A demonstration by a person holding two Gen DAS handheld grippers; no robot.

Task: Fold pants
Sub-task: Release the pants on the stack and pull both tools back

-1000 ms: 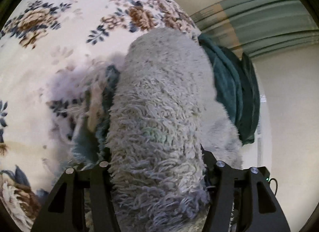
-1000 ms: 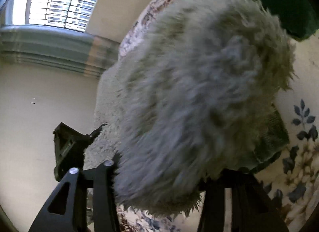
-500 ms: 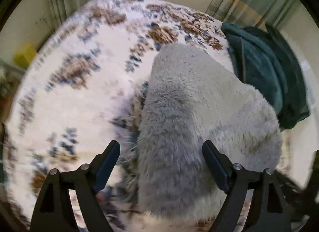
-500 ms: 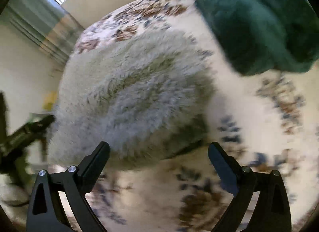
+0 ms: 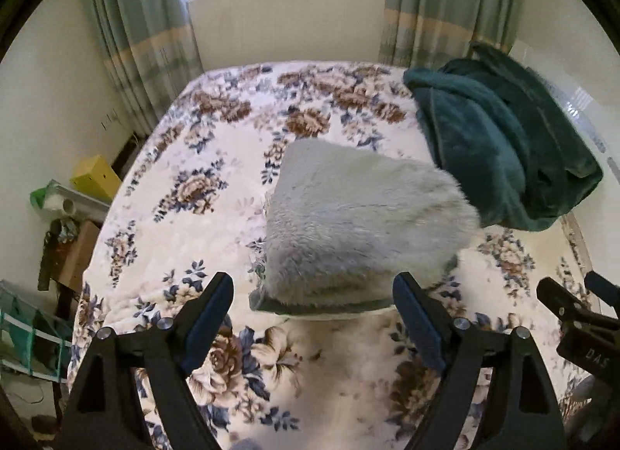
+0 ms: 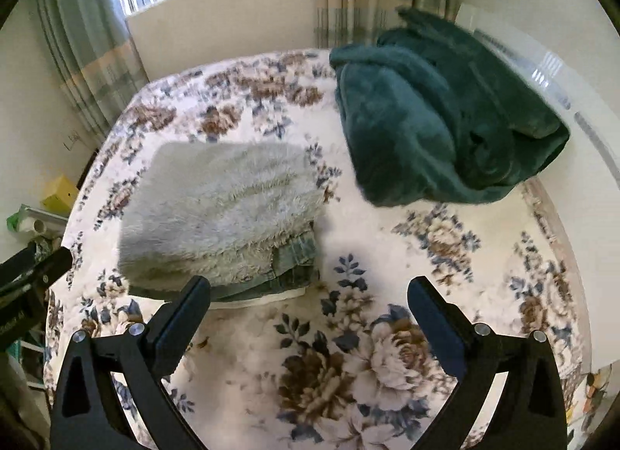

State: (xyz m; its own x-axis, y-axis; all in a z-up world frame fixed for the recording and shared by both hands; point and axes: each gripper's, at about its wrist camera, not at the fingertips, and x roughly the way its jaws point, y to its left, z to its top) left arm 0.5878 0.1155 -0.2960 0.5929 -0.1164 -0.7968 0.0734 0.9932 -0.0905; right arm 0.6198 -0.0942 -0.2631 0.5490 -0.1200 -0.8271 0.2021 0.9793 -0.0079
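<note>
The pants (image 5: 360, 233) lie folded into a thick block on the floral bed, grey fleece lining outward, with denim showing at the lower edge (image 6: 294, 260). In the right wrist view the block (image 6: 224, 213) sits left of centre. My left gripper (image 5: 314, 314) is open and empty, pulled back just short of the block's near edge. My right gripper (image 6: 310, 314) is open and empty, near the block's right corner. The right gripper also shows at the right edge of the left wrist view (image 5: 577, 318).
A dark green blanket (image 5: 500, 148) is heaped at the bed's far right, close to the pants. The floral bedspread (image 5: 217, 148) stretches toward curtains and a window. A yellow box (image 5: 95, 177) and clutter stand beside the bed's left edge.
Both grippers opened and let go of the pants, then drew back and up. The folded block now rests on the bed.
</note>
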